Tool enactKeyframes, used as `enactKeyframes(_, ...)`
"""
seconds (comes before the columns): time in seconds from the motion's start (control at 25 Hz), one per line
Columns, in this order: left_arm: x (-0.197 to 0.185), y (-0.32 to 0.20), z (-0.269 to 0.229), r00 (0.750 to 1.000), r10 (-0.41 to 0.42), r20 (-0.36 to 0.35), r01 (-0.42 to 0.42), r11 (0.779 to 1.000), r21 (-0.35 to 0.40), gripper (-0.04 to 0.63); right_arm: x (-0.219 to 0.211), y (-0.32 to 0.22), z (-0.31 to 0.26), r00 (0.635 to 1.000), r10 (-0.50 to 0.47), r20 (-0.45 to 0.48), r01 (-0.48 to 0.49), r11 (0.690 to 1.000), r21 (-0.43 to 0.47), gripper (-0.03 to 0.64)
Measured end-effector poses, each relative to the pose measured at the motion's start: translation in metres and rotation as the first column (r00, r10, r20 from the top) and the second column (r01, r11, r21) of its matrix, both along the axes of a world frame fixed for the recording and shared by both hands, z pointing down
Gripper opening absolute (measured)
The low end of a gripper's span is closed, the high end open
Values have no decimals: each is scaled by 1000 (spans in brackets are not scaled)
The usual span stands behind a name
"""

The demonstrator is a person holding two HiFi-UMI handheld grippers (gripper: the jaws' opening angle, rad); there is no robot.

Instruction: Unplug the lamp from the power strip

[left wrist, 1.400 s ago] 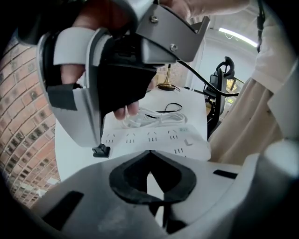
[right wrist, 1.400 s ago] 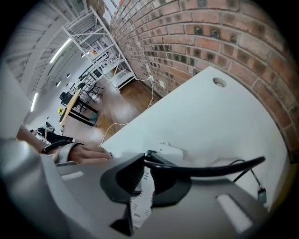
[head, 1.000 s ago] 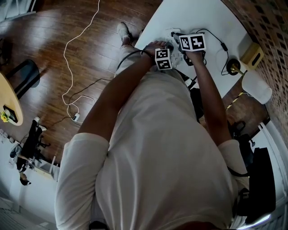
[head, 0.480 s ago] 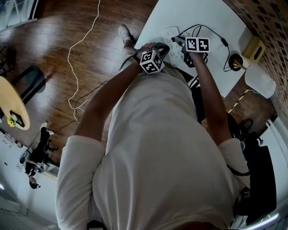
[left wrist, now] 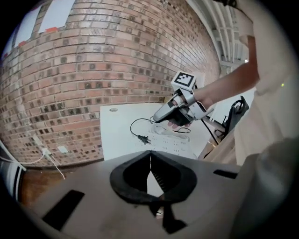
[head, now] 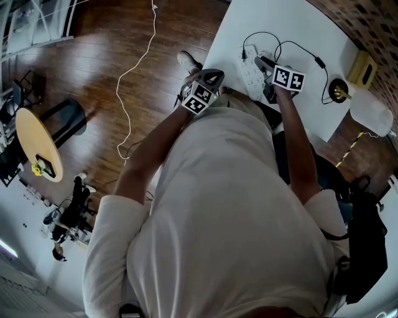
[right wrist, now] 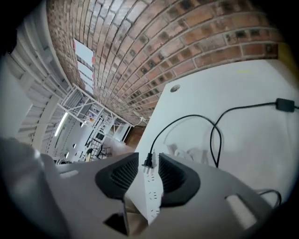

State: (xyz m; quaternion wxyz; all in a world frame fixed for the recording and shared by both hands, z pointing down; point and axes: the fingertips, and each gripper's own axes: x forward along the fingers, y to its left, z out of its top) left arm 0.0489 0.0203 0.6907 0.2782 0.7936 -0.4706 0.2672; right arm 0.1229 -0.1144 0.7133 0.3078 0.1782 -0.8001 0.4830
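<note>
White table [head: 298, 25] against a brick wall [left wrist: 93, 70], over wood floor [head: 93, 81]. We list:
- Left gripper [head: 210, 77]: held off the table's edge, tilted down, jaws together, empty.
- Right gripper [head: 262, 63]: angled down over the power strip [head: 252, 73]. Its jaws have just been opening and now stand apart. Strip and plug [left wrist: 144, 139] show in the gap, neither pressed.
- Plug: loose on the table beside the strip, cord [head: 273, 38] looping toward the lamp [head: 370, 112].

White table [head: 298, 15], white power strip [head: 252, 74], black lamp plug [right wrist: 147, 161] — all against a red-brown brick wall [left wrist: 93, 70] with pale mortar lines. The floor [head: 93, 49] is dark glossy brown wood, the shirt [head: 236, 217] off-white, the lamp shade [head: 371, 112] white — and the round side table [head: 34, 136] is yellowish.
</note>
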Motion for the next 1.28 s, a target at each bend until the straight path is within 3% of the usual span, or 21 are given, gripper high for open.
enactKeyframes(0.16, -8, -5, -14, 989, -65, -133, 64, 998, -17, 21, 13, -7, -12, 992, 96, 77, -99, 995, 31, 121)
enactKeyframes(0.4, -22, -31, -38, 959, -131, -250, 127, 991, -35, 29, 49, -1, -18, 977, 186, 102, -190, 981, 28, 121)
enactKeyframes(0.64, -47, -57, -71, 930, -163, -331, 185, 982, 36, 55, 50, 10, -35, 967, 227, 113, -239, 965, 110, 121)
enactKeyframes(0.88, -67, -48, -96, 941, -31, -336, 69, 992, 101, 71, 38, 20, -53, 953, 294, 76, -303, 937, 174, 119)
enactKeyframes(1.28, -125, 13, -129, 943, 86, -320, -29, 984, 178, 75, 1, 50, -94, 925, 379, 24, -370, 888, 272, 110)
